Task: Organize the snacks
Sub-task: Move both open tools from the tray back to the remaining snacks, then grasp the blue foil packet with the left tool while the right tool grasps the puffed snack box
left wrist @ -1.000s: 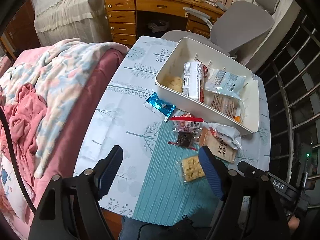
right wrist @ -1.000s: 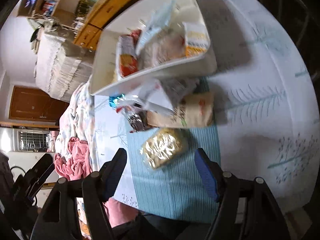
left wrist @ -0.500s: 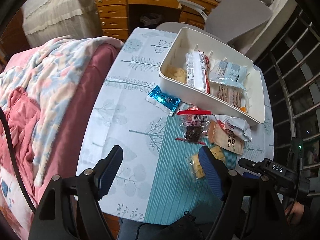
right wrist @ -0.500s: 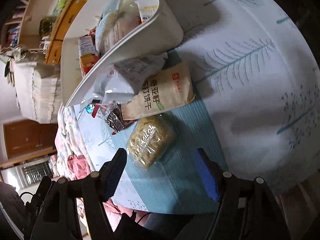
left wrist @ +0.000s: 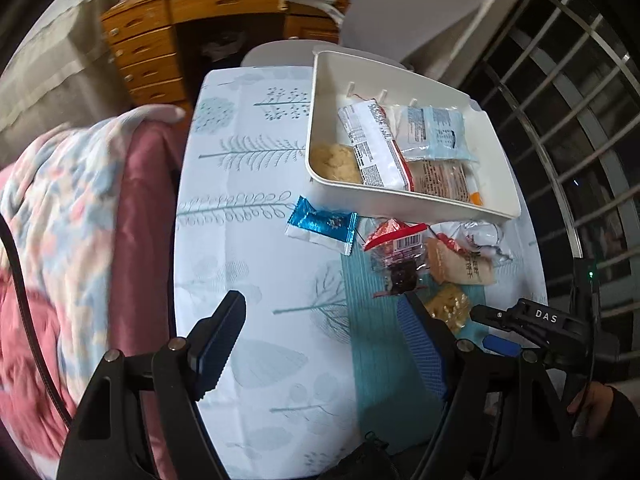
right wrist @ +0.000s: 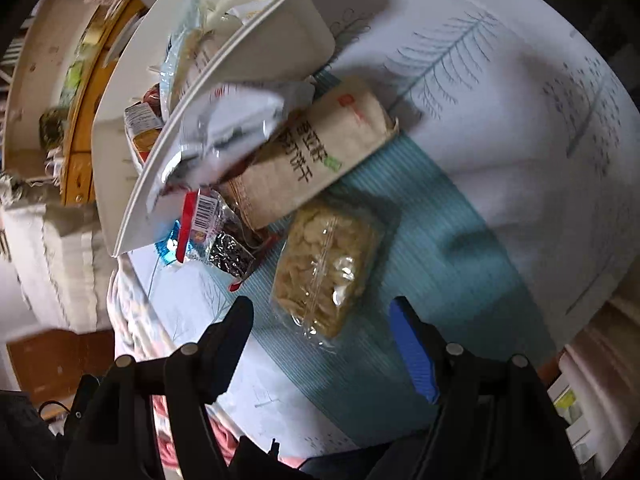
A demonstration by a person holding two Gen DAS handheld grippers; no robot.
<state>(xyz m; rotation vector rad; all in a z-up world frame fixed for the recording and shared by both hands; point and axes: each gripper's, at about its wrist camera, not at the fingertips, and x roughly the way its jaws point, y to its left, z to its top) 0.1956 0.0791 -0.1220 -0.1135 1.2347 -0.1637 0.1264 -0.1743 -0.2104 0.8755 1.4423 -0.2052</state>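
Note:
A white bin [left wrist: 424,200] on the table holds several snack packs. Loose snacks lie in front of it: a blue wrapper [left wrist: 322,224], a red-topped clear pack [left wrist: 396,252], a tan biscuit pack [left wrist: 460,266], a silver-white bag [left wrist: 476,234] and a clear cracker pack [left wrist: 446,306]. My left gripper [left wrist: 320,340] is open and empty above the table. My right gripper [right wrist: 320,328] is open, its fingers on either side of the near end of the cracker pack [right wrist: 326,268]. The tan pack [right wrist: 304,160] and bin [right wrist: 224,92] lie beyond it.
A teal mat [left wrist: 384,360] covers the table's near part. A bed with a pink blanket [left wrist: 60,216] lies left. A wooden desk [left wrist: 180,32] and grey chair [left wrist: 416,4] stand behind. A metal railing [left wrist: 568,120] runs along the right.
My right gripper has come closer to the cracker pack, which now reaches between its fingers. My left gripper has swung left and tilted; the snacks sit further right in its view.

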